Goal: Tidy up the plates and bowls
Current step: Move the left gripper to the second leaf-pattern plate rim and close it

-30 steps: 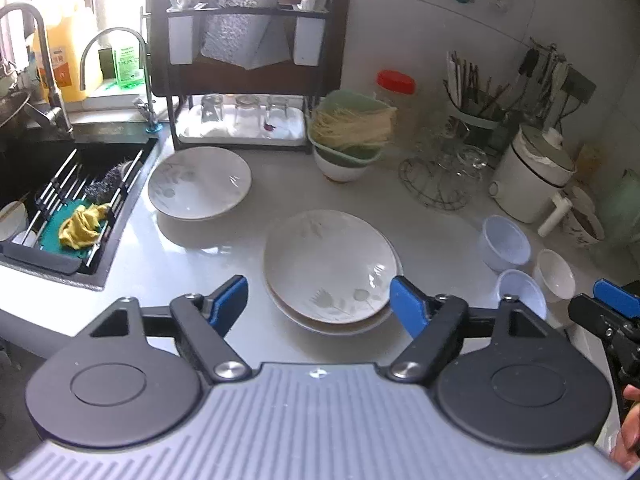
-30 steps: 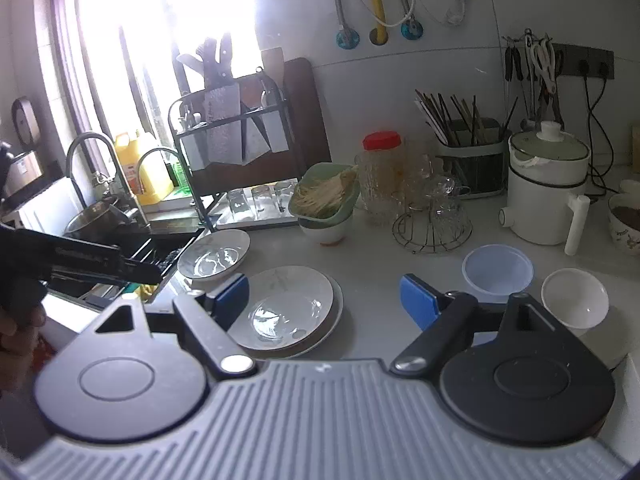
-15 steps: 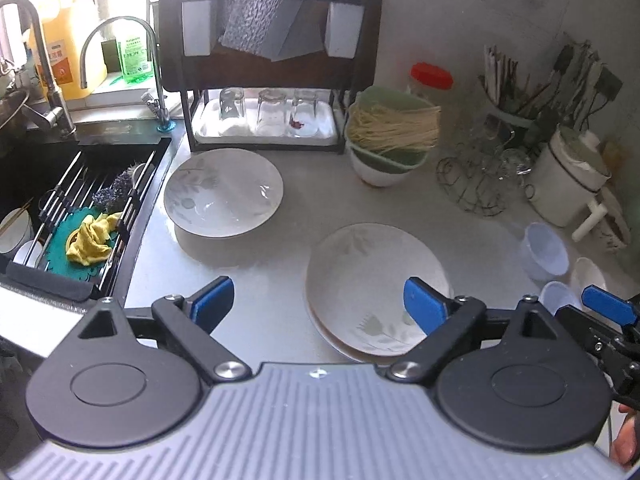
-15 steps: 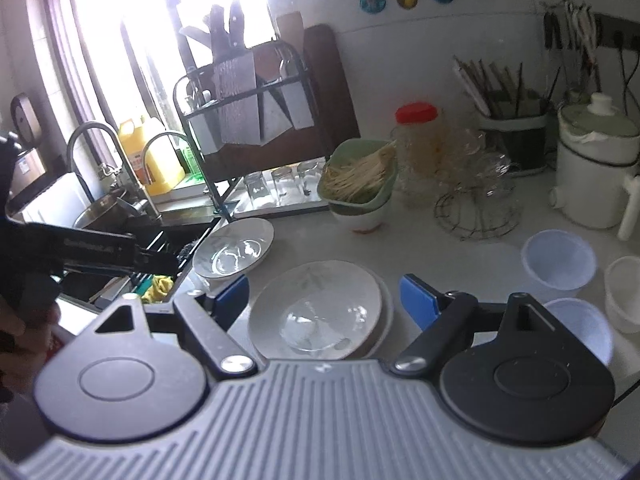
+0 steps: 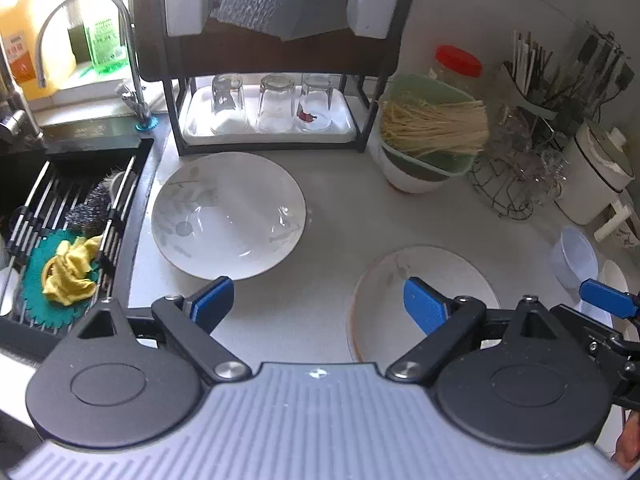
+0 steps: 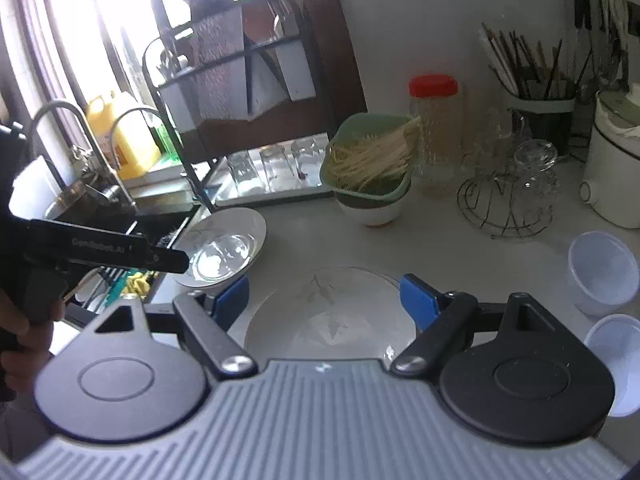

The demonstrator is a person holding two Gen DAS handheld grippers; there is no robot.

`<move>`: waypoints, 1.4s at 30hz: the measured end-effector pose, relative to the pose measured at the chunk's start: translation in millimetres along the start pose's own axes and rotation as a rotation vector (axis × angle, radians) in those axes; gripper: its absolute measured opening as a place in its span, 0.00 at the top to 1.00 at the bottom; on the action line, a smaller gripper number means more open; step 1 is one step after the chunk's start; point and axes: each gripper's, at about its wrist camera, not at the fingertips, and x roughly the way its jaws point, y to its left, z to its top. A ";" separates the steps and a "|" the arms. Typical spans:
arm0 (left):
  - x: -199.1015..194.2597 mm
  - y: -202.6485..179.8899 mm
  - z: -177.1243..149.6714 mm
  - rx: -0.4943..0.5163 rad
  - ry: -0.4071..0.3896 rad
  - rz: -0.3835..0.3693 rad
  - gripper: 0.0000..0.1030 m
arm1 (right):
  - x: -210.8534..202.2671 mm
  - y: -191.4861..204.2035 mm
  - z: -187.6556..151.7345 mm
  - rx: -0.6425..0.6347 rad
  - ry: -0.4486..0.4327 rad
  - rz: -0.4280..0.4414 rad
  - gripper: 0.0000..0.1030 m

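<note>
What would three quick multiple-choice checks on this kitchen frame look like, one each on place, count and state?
1. Where does the lone deep plate sit?
A. on the counter beside the sink rack
B. on the dish rack's top shelf
C. inside the green colander

2. How many glasses stand on the white tray under the dish rack?
A. one
B. three
C. five

3. What state is the left gripper in?
A. shut on a plate
B. shut on nothing
C. open, holding nothing

Answers:
1. A: it rests on the grey counter, next to the sink rack and in front of the tray.
2. B: three glasses stand upside down in a row.
3. C: its blue fingers are spread wide above the counter, with nothing between them.
</note>
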 end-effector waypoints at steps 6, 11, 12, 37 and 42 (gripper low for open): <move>32.3 29.2 17.0 -0.014 0.024 -0.020 0.09 | 37.6 11.3 7.7 0.010 0.047 -0.017 0.19; 55.4 58.7 30.0 -0.038 0.045 -0.027 0.09 | 71.3 21.7 10.5 0.036 0.090 -0.025 0.19; 59.9 64.9 32.6 -0.039 0.050 -0.025 0.09 | 77.7 23.7 11.5 0.043 0.094 -0.026 0.19; 144.4 153.4 82.0 -0.091 0.115 -0.016 0.09 | 206.9 66.4 37.6 0.128 0.225 0.007 0.22; 156.6 157.5 89.2 -0.035 0.150 -0.026 0.09 | 231.0 73.5 40.6 0.130 0.267 0.009 0.25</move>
